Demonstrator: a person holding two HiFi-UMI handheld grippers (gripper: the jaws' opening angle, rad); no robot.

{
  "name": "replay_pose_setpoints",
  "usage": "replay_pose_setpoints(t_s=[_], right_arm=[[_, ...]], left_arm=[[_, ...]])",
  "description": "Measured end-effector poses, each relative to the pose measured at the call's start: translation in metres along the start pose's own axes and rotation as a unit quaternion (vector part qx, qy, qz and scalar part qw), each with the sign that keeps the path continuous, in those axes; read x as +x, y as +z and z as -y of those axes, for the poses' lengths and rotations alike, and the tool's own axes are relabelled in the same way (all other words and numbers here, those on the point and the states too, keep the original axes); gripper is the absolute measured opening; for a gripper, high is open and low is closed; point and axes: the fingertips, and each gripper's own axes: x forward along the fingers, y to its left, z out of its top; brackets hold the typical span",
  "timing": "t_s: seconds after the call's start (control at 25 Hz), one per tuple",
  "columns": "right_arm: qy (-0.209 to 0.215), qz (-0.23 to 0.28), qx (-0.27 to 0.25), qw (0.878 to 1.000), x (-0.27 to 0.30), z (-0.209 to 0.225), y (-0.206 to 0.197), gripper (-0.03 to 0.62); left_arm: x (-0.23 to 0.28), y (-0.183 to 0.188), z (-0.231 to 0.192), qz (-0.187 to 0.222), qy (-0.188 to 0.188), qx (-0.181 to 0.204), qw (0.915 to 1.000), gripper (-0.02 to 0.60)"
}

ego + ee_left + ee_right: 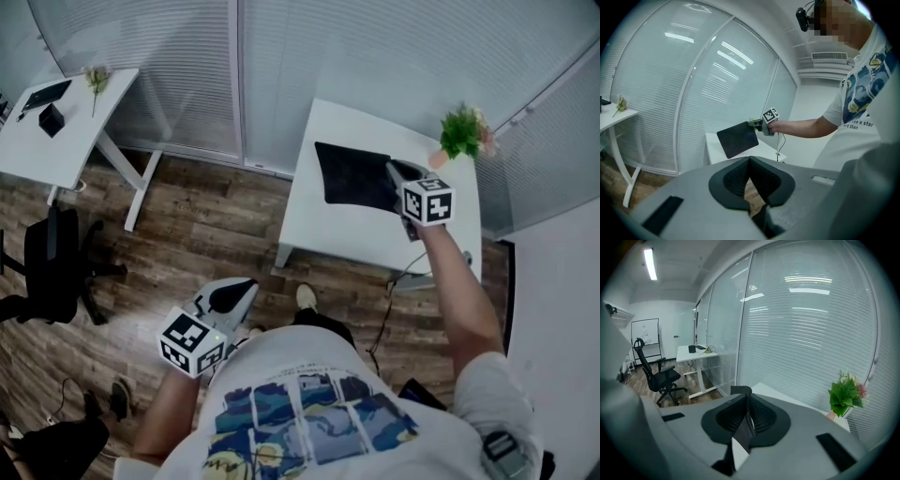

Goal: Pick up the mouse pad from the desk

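My right gripper (394,171), at one o'clock, clamps the mouse pad (354,175) above the desk (323,234). My left gripper (246,287), at seven o'clock, is closed and empty.

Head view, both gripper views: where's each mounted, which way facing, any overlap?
Head view: on the person's head, looking steeply down at the desk; shows torso, both arms, left gripper, right gripper holding the mouse pad.
Left gripper view: on the left gripper, facing the desk; shows its own shut jaws, shirt, right arm.
Right gripper view: on the right gripper, facing blinds and plant; its jaws pinch the mouse pad.
Shared: all three show the mouse pad.
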Motion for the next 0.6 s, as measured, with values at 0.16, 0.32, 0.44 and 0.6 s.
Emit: replay_pose_setpoints(t_s=[0.16,0.32,0.44,0.6], right_arm=[[-0.005,0.004,-0.015,1.0,-0.02,-0.009,0.021,0.025],[-0.009,0.014,-0.023,1.0,-0.039,-0.021,0.043,0.025],[-0.009,0.023,-0.026,0.999,-0.056,-0.03,0.061,0.025],[-0.006,0.033,-0.032,0.999,-0.082,-0.046,0.082,0.023]], left_arm=[[-0.015,-0.006,0.005,0.007,-0.006,-0.003,0.9999,0.002],[-0.032,-0.013,0.006,0.014,-0.012,-0.003,0.9998,0.002],[-0.044,-0.018,0.007,0.016,-0.014,-0.004,0.9998,0.002],[-0.057,-0.025,0.011,0.018,-0.016,-0.006,0.9997,0.002]])
